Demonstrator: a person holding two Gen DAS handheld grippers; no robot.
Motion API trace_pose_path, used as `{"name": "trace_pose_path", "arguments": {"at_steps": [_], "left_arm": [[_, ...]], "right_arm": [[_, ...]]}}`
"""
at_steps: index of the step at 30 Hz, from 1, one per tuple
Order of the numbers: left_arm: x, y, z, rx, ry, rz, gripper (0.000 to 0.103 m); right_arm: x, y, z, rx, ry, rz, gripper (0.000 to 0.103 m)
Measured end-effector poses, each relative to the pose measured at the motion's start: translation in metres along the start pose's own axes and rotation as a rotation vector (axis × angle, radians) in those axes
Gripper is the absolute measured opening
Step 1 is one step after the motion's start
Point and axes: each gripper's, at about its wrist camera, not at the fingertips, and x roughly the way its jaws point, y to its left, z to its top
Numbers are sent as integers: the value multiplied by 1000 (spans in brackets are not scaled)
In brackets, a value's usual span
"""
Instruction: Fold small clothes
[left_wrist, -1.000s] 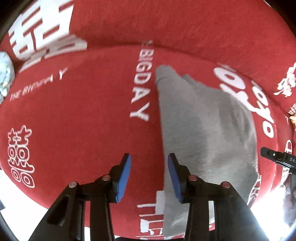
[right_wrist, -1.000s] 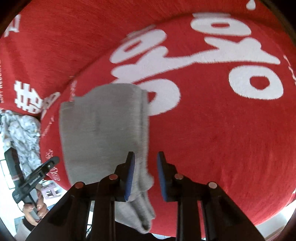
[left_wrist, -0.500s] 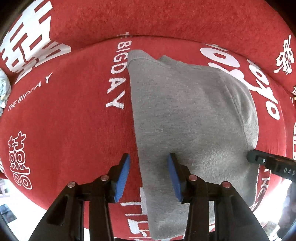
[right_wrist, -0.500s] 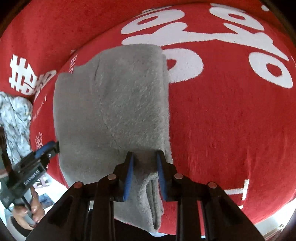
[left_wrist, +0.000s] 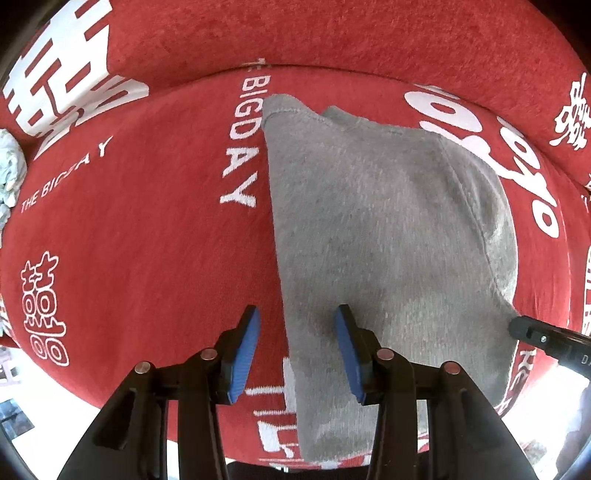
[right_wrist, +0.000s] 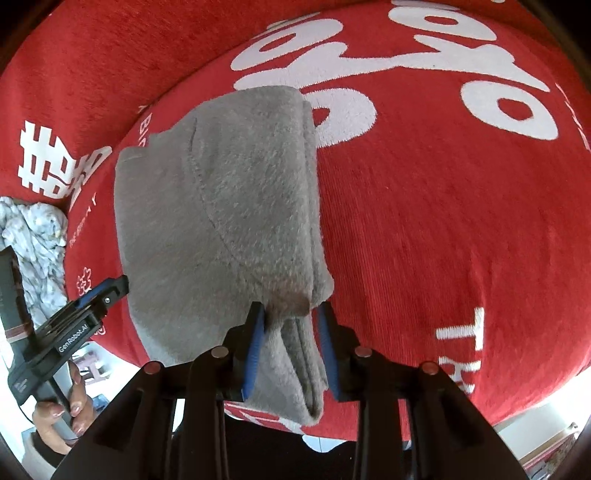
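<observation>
Now releasing: right gripper (right_wrist: 290, 345) jaws just opening off folded grey fleece garment (right_wrist: 218, 225) between them, left gripper (left_wrist: 297, 349) spread astride its edge; next, likely lift clear.

You see a fuzzy, matt grey fleece garment (right_wrist: 221, 221) lying on a ribbed red woven cover (right_wrist: 443, 240) with flat white print; your gripper pads (left_wrist: 245, 354) are ridged blue rubber on matt black plastic.
</observation>
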Motion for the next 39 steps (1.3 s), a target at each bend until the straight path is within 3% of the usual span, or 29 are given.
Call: {"name": "trace_pose_path", "arguments": {"at_steps": [4, 7, 8, 9, 10, 11, 13, 18, 20, 39], "left_arm": [[-8, -2, -7, 2, 10, 10, 44], [-14, -4, -12, 8, 16, 26, 45], [-17, -5, -15, 10, 14, 30, 60], [-20, -6, -16, 10, 10, 34, 83], [-25, -6, -19, 8, -3, 46, 89], [-30, -7, -21, 9, -18, 52, 89], [-36, -7, -25, 9, -11, 48, 89], [-46, -6, -34, -7, 17, 44, 89], [-52, -6, -37, -5, 24, 49, 89], [-103, 0, -47, -3, 21, 104, 89]], "right_arm": [[-8, 5, -4, 13, -9, -8, 35], [-15, 12, -6, 4, -26, -37, 54], [-18, 16, -7, -4, -36, -53, 57], [-21, 19, -8, -9, -41, -67, 59], [-23, 22, -9, -15, -43, -89, 67], [-26, 27, -10, -26, -48, -113, 75], [-31, 35, -12, -43, -61, -141, 81], [-41, 56, -20, -91, -92, -231, 87], [-45, 59, -23, -86, -98, -248, 103], [-88, 91, -44, -122, -125, -329, 103]]}}
